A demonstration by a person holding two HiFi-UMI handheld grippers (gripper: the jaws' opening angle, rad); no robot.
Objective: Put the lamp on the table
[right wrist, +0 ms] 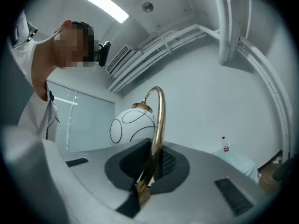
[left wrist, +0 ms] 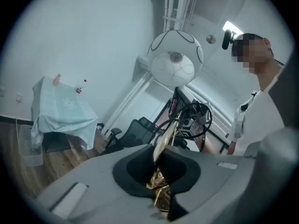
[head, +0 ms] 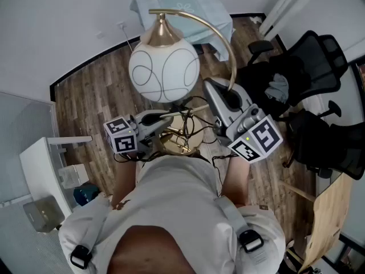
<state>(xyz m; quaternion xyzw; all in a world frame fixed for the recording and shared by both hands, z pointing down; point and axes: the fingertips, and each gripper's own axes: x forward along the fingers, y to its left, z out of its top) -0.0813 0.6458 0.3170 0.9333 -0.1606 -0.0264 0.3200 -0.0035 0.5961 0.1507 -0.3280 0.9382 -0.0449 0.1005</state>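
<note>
In the head view, the lamp (head: pixel 164 72) is off the ground, carried in front of the person's chest above the wood floor (head: pixel 91 101). Its white globe is uppermost and the gold stem arches over it. The left gripper (head: pixel 153 122) and the right gripper (head: pixel 227 108) hold the lower part from either side, probably so the top-heavy globe cannot swing. The table (head: pixel 214 16), draped in a pale blue cloth, stands well apart by the far wall, and the lamp is not yet on it. Black office chairs (head: pixel 296 67) crowd the right side.

In the left gripper view, the jaws are clamped on gold metal low on the lamp. The pocket is too dark to tell whether that metal is the stem's foot or the base rim. The globe (left wrist: pixel 176 64) shows high up, and the table appears at the left with a small bottle (left wrist: pixel 79 87) near one edge of its top.

In the right gripper view, the jaws are pressed tight on the stem (right wrist: pixel 158 125), which rises between them and curves over to the globe. Gripping the stem keeps the pads off the fragile-looking shade.
</note>
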